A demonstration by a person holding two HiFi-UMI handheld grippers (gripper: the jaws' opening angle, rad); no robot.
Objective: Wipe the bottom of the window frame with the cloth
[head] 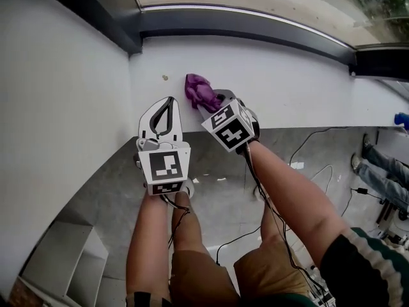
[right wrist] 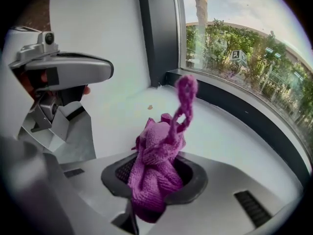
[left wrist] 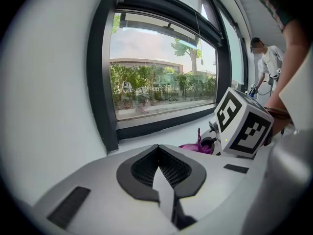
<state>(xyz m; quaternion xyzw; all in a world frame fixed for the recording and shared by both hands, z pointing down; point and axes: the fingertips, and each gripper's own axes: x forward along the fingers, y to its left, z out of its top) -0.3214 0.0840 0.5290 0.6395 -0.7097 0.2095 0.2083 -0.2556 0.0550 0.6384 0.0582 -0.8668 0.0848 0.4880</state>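
A white, smooth window sill [head: 300, 94] runs beneath the dark bottom rail of the window frame [head: 255, 24], with glass above it and greenery and a low building outside. A white side wall [head: 64, 107] closes off the left end, and a small brown speck [head: 165, 78] sits on the sill near that corner. Below the sill lies a grey floor [head: 217, 197] crossed by thin cables [head: 307, 139]. The cloth [head: 200, 91] is purple, knitted and bunched. It is pinched in the right gripper [head: 212, 102], whose jaws close around its middle while a twisted tail pokes forward over the sill. The cloth is well short of the frame rail, and whether it touches the sill cannot be told. The left gripper [left wrist: 158, 158] hangs just beside the right one with its jaws pressed together on nothing. Both bare forearms reach forward from below, and the right gripper is angled towards the corner.
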